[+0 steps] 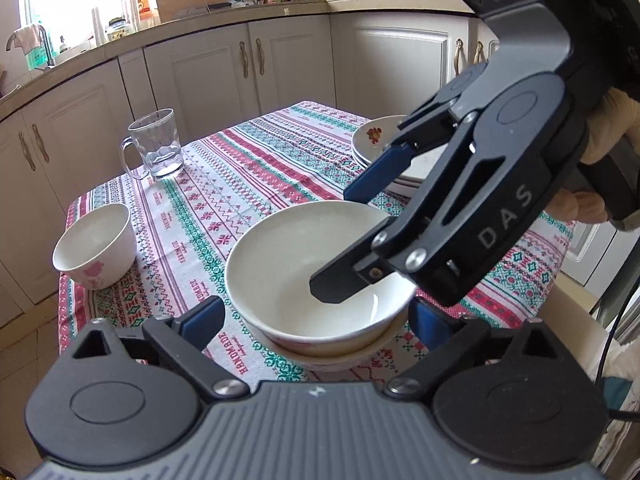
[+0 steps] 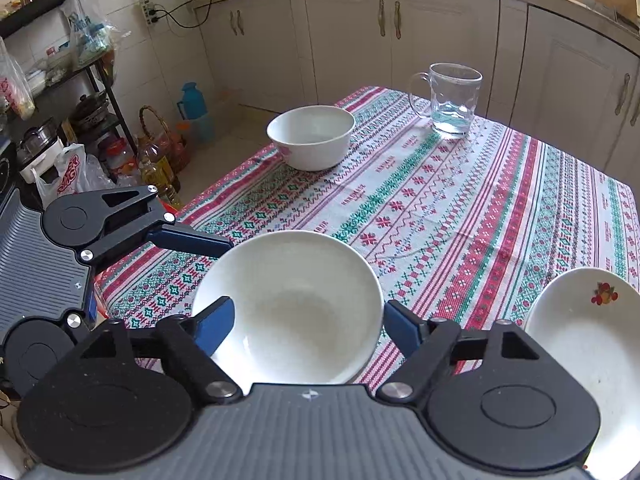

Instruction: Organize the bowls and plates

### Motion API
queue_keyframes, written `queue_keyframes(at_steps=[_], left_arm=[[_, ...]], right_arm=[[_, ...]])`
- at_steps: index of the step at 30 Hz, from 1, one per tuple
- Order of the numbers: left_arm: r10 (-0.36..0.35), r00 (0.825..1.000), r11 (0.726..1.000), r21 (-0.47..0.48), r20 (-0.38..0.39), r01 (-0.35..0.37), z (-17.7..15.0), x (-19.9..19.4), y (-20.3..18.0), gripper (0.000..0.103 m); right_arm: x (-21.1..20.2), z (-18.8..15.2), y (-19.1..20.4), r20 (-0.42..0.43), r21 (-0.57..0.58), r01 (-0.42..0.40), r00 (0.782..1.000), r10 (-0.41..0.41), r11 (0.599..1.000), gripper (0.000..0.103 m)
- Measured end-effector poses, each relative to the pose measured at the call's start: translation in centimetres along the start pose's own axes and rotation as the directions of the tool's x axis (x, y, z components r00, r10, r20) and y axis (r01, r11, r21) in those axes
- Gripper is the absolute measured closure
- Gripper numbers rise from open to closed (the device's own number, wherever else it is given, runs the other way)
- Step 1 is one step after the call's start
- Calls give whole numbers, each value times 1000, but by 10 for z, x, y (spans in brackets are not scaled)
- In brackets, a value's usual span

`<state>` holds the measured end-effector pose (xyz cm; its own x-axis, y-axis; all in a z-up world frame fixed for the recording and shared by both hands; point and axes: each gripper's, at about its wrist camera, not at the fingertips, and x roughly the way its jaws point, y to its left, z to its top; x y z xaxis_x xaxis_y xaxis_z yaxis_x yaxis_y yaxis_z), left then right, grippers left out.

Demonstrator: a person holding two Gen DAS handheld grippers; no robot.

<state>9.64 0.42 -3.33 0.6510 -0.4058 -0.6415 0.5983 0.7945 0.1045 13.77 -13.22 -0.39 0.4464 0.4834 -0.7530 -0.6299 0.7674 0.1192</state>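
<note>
Both grippers, left [image 1: 316, 320] and right [image 2: 308, 326], spread fingers around stacked bowls [image 1: 312, 264], gripping nothing.

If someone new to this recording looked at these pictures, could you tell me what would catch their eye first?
Probably the big white bowl nested in another bowl near the table's front edge, with the open right gripper poised over its rim and the open left gripper flanking it. Next, the bright striped tablecloth. Then the smaller bowl and glass mug at the far side, and the stacked plates to the right.

home kitchen: cabinets [image 1: 256, 80], countertop [image 1: 280, 10]
</note>
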Motion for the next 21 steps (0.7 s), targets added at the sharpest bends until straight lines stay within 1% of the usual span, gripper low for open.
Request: queue_keyframes(at_steps=[1, 3, 4, 8, 12, 17, 21], left_arm=[[2, 1000, 1000, 2, -2, -2, -1, -1, 0, 5], [7, 1000, 1000, 3, -3, -7, -2, -3, 1, 5], [9, 1000, 1000, 1, -3, -9, -3, -5, 2, 5], [16, 1000, 1000, -10, -3, -16, -8, -14, 7, 5], [42, 999, 999, -12, 3, -42, -12, -23, 13, 5], [103, 995, 994, -28, 6, -103, -18, -32, 29, 5], [161, 987, 985, -59, 3, -161, -22, -35, 50, 5]], right_arm=[[-1, 0, 1, 4, -5, 3, 1000, -3, 1000, 12], [-3, 0, 4, 15, -18, 5, 1000, -4, 1000, 2], [-5, -1, 6, 24, -25, 7, 1000, -7, 1000, 0], [-8, -1, 11, 40, -57, 21, 999, -19, 998, 0], [-8, 0, 13, 50, -67, 34, 998, -31, 997, 0], [-7, 6, 21, 73, -86, 48, 996, -41, 995, 0], [-4, 17, 29, 95, -117, 58, 994, -47, 991, 0]])
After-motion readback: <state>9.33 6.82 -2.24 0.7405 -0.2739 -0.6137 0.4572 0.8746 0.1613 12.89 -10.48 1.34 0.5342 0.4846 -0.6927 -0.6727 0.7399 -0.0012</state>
